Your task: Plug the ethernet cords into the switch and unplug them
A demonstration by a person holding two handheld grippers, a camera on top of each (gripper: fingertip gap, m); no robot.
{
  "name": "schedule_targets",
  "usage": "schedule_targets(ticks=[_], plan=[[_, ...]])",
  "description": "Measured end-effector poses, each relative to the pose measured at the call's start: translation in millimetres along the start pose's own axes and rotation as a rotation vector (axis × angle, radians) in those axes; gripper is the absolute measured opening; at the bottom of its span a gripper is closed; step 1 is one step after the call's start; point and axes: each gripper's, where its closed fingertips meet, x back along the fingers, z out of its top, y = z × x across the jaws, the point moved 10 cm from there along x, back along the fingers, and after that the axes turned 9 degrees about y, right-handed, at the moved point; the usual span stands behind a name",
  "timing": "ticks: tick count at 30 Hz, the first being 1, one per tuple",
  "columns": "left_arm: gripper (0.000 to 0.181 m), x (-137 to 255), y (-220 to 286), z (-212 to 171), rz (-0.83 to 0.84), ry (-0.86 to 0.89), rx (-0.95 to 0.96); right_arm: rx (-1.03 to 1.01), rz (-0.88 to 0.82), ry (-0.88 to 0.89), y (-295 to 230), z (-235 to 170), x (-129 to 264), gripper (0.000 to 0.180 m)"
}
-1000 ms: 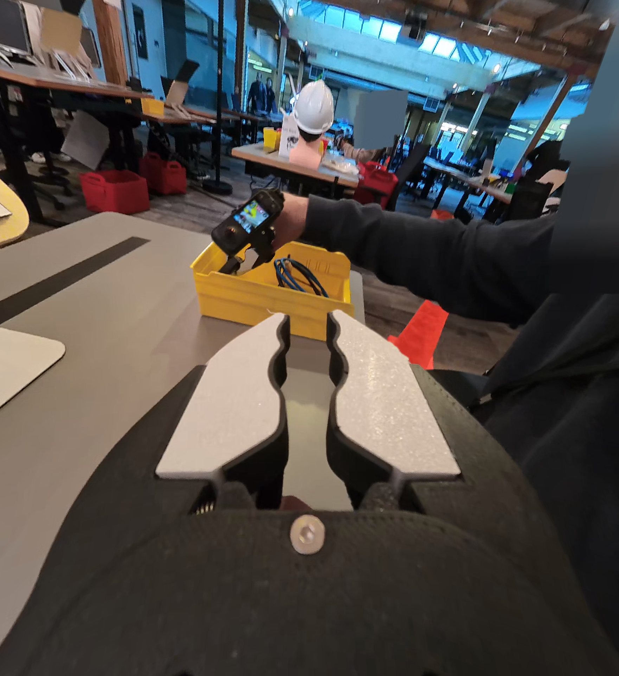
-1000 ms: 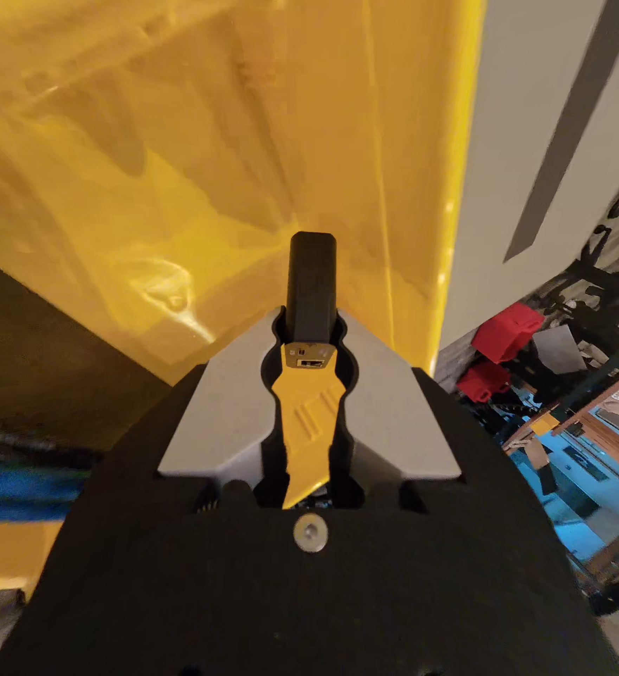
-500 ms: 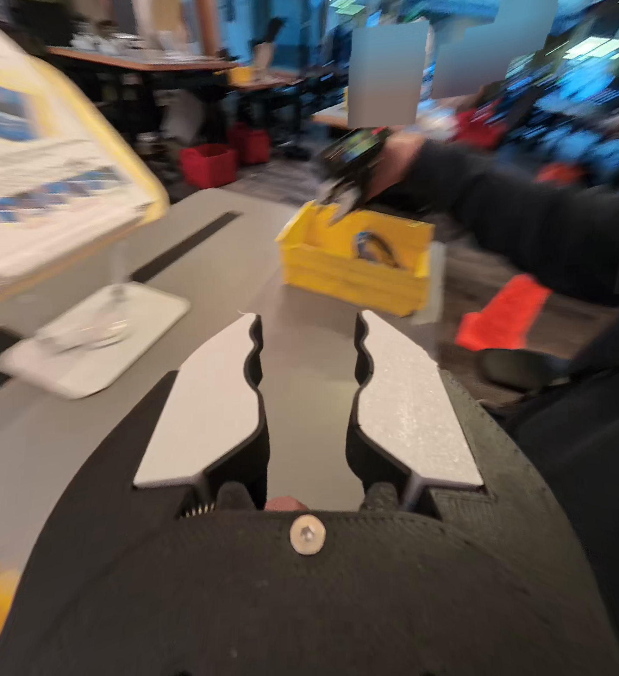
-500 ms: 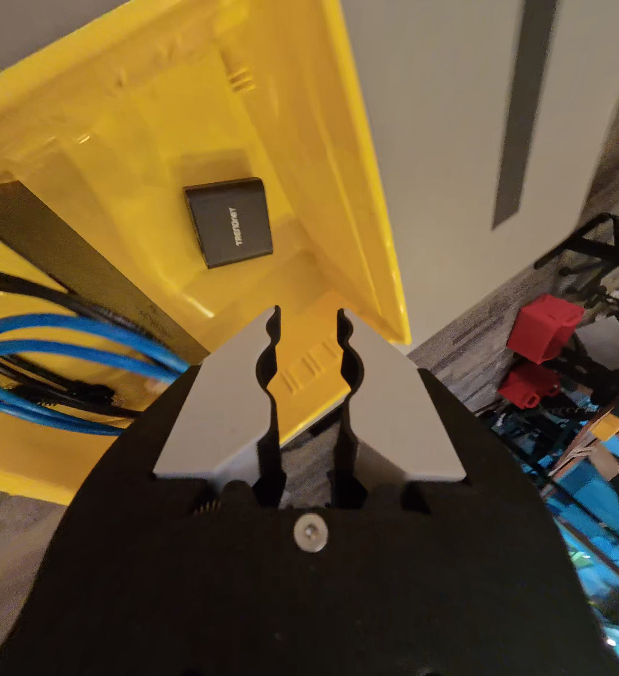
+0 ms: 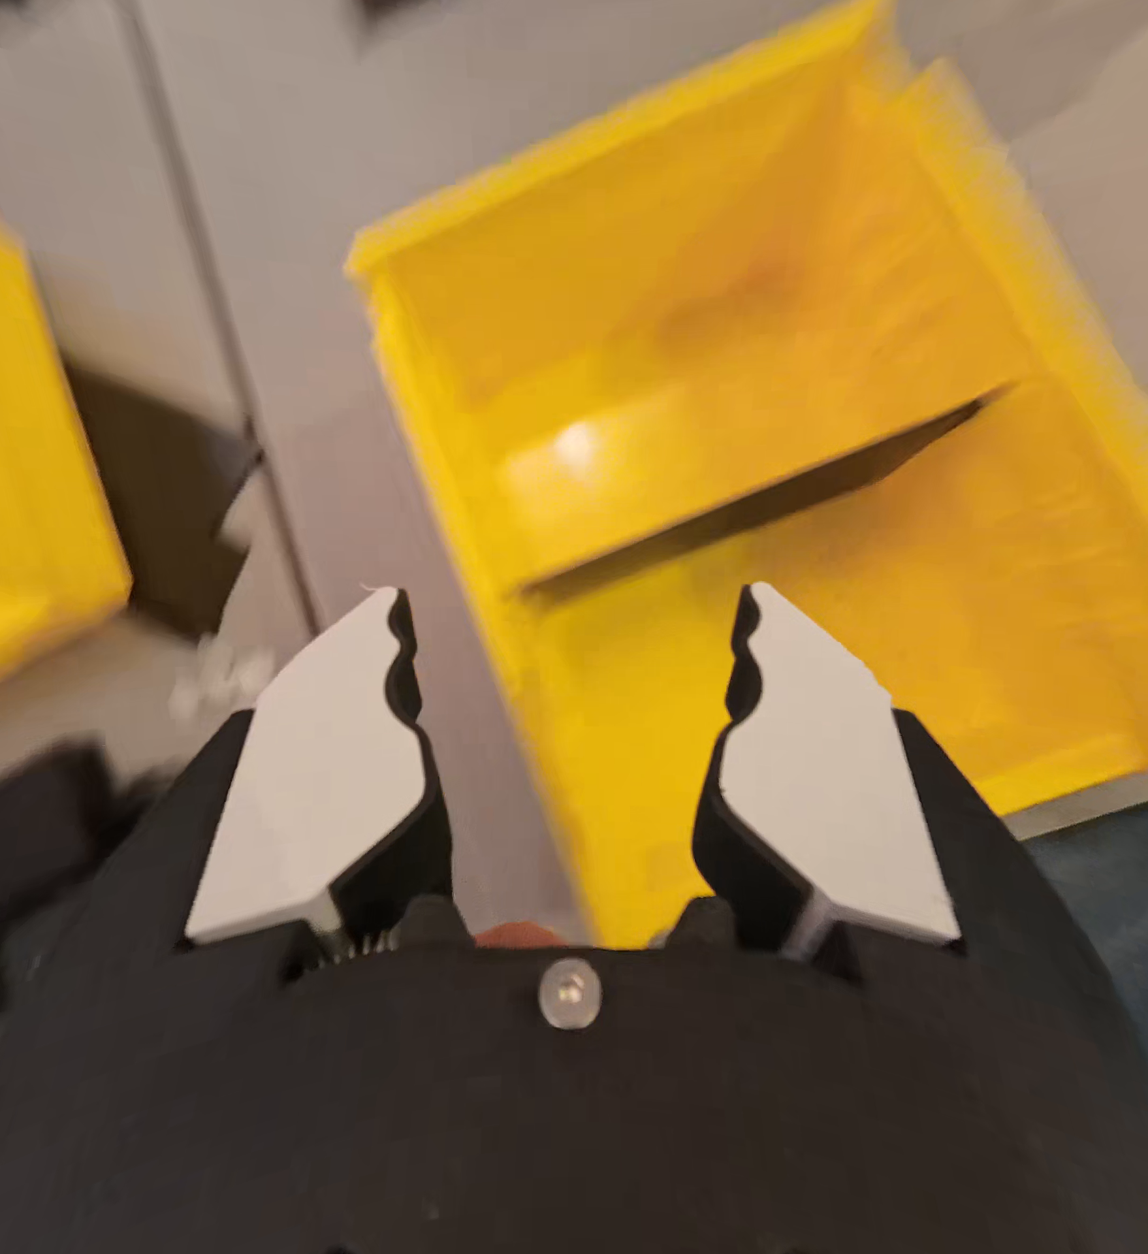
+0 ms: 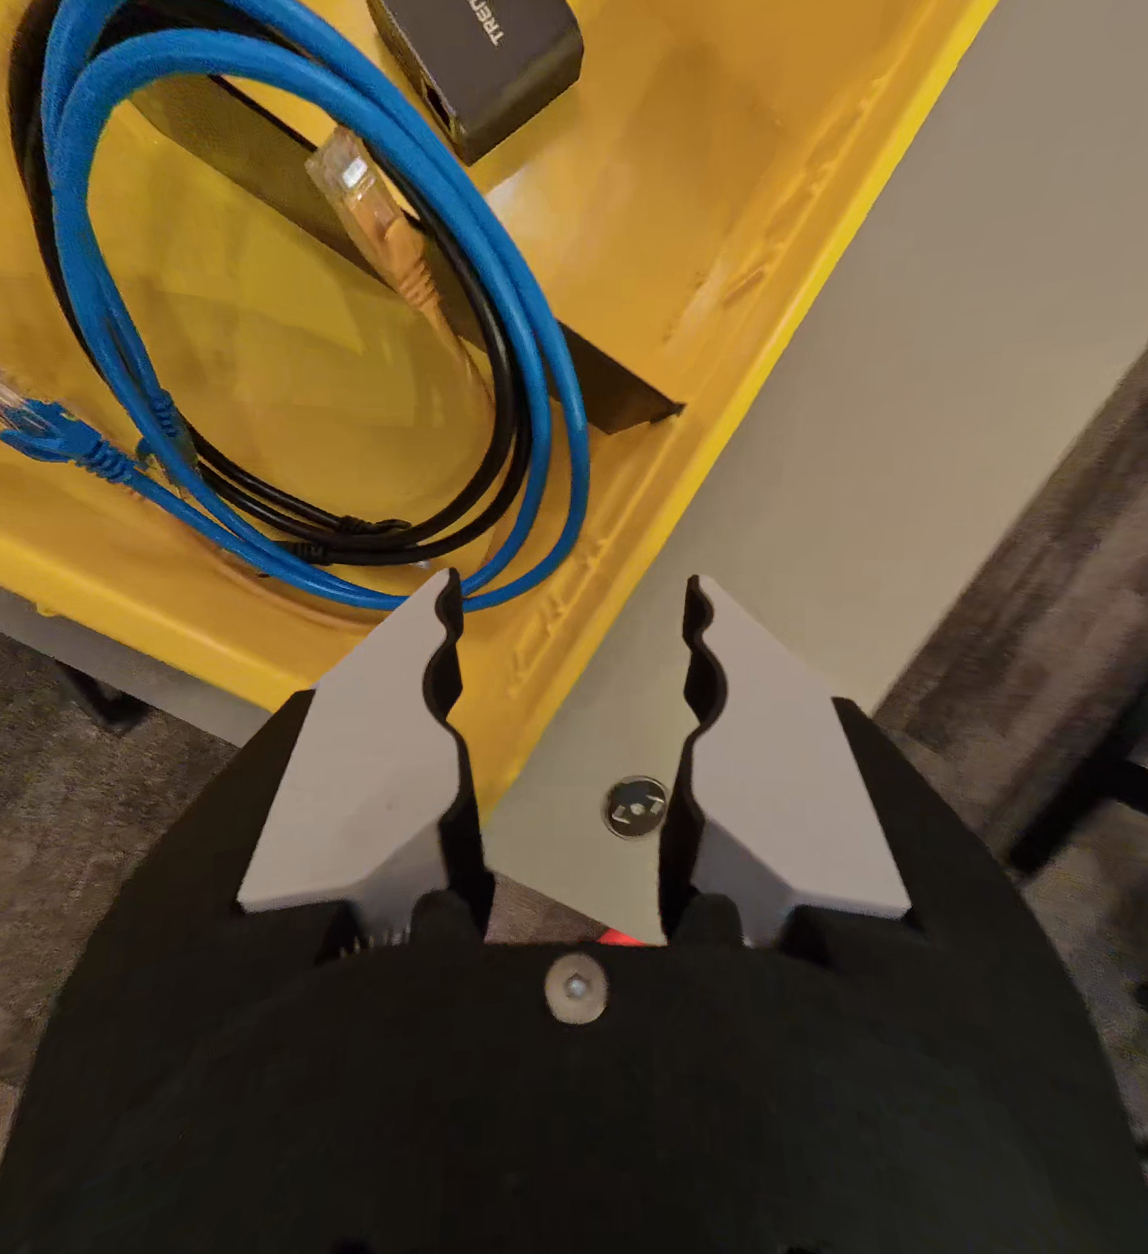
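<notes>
Zero cords plugged in now: small black box-shaped switch (image 6: 483,61) and coiled blue ethernet cords (image 6: 327,326) lie loose in the yellow plastic bin (image 6: 727,285), right gripper (image 6: 570,590) and left gripper (image 5: 575,604) both spread and empty, so judging everything left.

yellow bins (image 5: 727,380): 2 | blue cords (image 6: 544,380): 1 | black cords (image 6: 354,526): 1 | switches (image 6: 490,61): 1 | dividers (image 6: 612,387): 1

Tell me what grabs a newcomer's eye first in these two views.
The blue ethernet cords coiled in the yellow bin stand out, with the black switch beyond a dark divider at the top. In the left wrist view, an empty yellow bin fills the blurred frame ahead of the open left gripper.
</notes>
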Motion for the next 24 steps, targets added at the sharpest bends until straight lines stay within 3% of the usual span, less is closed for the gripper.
schedule_targets(ticks=[6, 8, 11, 14, 19, 24], plan=[[0.095, -21.0, -27.1, -45.4, 0.039, -0.230, 0.061, -0.162, 0.080, 0.116, -2.9, -10.0, -20.6, 0.043], [0.080, -28.4, -22.8, -46.4, -0.076, -0.198, 0.120, -0.202, 0.110, 0.111, -5.8, -9.8, -27.9, 0.040], [0.050, -41.2, -28.8, -55.7, -0.112, -0.219, 0.123, -0.212, 0.088, 0.073, -15.0, -7.4, -45.9, 0.042], [0.021, -56.8, -30.9, -68.3, -0.234, -0.214, 0.200, -0.254, 0.104, 0.145, -25.2, 4.0, -55.2, 0.041], [0.011, -60.0, -29.9, -68.7, -0.203, -0.205, 0.153, -0.247, 0.107, 0.217, -52.9, 34.3, -73.6, 0.039], [0.008, -56.5, -30.3, -72.0, -0.238, -0.133, 0.241, -0.196, 0.139, 0.270, -102.1, 77.8, -94.9, 0.040]])
